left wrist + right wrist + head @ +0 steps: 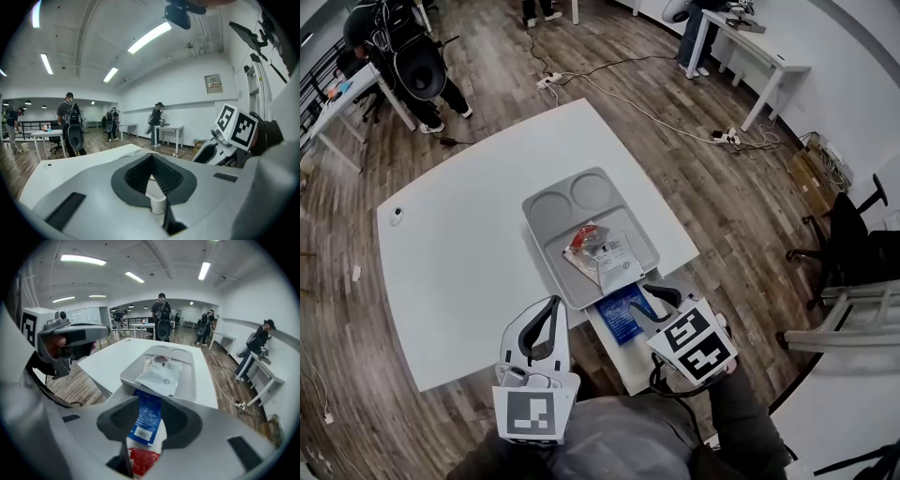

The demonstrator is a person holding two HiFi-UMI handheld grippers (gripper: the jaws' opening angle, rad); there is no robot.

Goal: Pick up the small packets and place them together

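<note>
A grey tray (546,211) lies on the white table (459,253) with a red packet (581,239) and a white packet (617,258) in its near part. Just off the tray's near edge, my right gripper (649,307) is shut on a blue packet (622,314). In the right gripper view the blue packet (147,416) runs between the jaws toward the tray (187,380) and the white packet (161,376). My left gripper (551,305) hangs at the table's near edge, left of the tray, shut with nothing in it (151,159).
A small white object (397,214) sits near the table's far left corner. A lower white surface (614,361) lies under the blue packet. Cables (675,127) cross the wooden floor; desks (750,47), a chair (853,253) and people (403,56) stand around.
</note>
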